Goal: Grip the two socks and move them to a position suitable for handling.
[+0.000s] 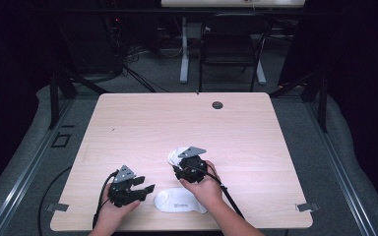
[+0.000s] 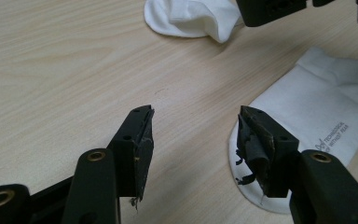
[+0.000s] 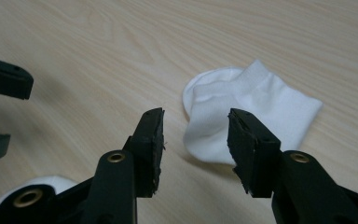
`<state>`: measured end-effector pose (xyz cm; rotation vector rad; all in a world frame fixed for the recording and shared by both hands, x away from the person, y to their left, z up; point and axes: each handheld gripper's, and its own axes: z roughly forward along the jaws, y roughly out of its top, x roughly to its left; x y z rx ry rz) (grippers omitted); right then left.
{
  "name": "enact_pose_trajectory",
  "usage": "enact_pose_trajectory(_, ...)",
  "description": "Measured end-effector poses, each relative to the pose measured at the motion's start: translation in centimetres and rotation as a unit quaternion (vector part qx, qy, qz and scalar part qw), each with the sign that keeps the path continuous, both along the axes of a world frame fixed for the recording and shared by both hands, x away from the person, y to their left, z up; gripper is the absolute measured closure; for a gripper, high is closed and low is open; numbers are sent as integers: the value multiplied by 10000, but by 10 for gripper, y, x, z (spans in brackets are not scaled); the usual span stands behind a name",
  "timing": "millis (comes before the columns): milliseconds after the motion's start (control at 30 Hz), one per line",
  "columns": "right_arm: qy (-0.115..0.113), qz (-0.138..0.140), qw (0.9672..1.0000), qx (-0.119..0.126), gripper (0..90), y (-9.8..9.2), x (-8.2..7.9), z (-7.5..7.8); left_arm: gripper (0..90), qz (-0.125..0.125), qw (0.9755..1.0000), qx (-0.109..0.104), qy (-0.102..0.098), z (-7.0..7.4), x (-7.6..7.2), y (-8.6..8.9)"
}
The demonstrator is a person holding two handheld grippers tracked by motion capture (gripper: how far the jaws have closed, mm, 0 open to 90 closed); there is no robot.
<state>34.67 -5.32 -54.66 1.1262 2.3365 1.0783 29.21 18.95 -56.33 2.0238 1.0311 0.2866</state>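
Two white socks lie apart on the table (image 1: 256,128). The right gripper (image 3: 195,135) is held wide and empty, aimed at the crumpled sock (image 3: 247,116). The left gripper (image 2: 196,133), also wide and empty, is held beside the flat sock (image 2: 317,121). A pickup is judged in hand; next, the right gripper must be lowered over the fabric and closed.

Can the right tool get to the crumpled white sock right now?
Probably yes. The right tool has its jaws open and points at the crumpled sock, which lies just ahead on the bare table with nothing between them. The flat sock lies off to the side, out of the way.
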Motion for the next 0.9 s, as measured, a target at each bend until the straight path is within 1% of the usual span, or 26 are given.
enact_pose_trajectory(67,25,-14,10000,-24,557,2,2,1,460,7,10000,3,-10,0,0,0)
enact_pose_trajectory(100,-10,-15,10000,-55,554,7,7,0,461,10,10000,17,-27,-1,1,0)
enact_pose_trajectory(167,-39,-16,9998,-183,545,11,11,-1,461,6,10000,26,-23,0,1,0)
enact_pose_trajectory(233,-50,-27,9998,-197,537,13,13,-1,461,16,10000,25,-25,0,1,0)
enact_pose_trajectory(267,-71,-58,9996,-272,517,18,17,-4,461,38,10000,8,4,-1,1,0)
enact_pose_trajectory(300,-75,-53,9995,-309,514,19,18,-4,462,72,10000,25,-11,-1,1,0)
enact_pose_trajectory(367,-154,-69,9990,-418,509,22,21,-8,462,60,10000,18,-10,-1,1,0)
enact_pose_trajectory(433,-103,-114,9986,-500,503,23,24,-12,462,-13,10000,39,-13,-1,2,0)
enact_pose_trajectory(567,-60,-195,9976,-655,501,25,28,-21,462,-29,10000,37,3,-1,2,0)
enact_pose_trajectory(633,-76,-219,9971,-726,537,26,29,-22,462,-27,10000,30,7,-1,2,0)
enact_pose_trajectory(667,-38,-249,9965,-794,576,26,29,-22,462,-13,10000,11,20,-1,2,-1)
enact_pose_trajectory(700,-15,-278,9964,-803,604,26,29,-22,462,-10,10000,11,25,-2,2,-1)
enact_pose_trajectory(800,93,-355,9967,-723,710,24,29,-19,462,-24,10000,27,17,-2,2,-1)
enact_pose_trajectory(900,118,-373,9972,-643,781,23,28,-16,462,-48,10000,30,21,-2,2,-1)
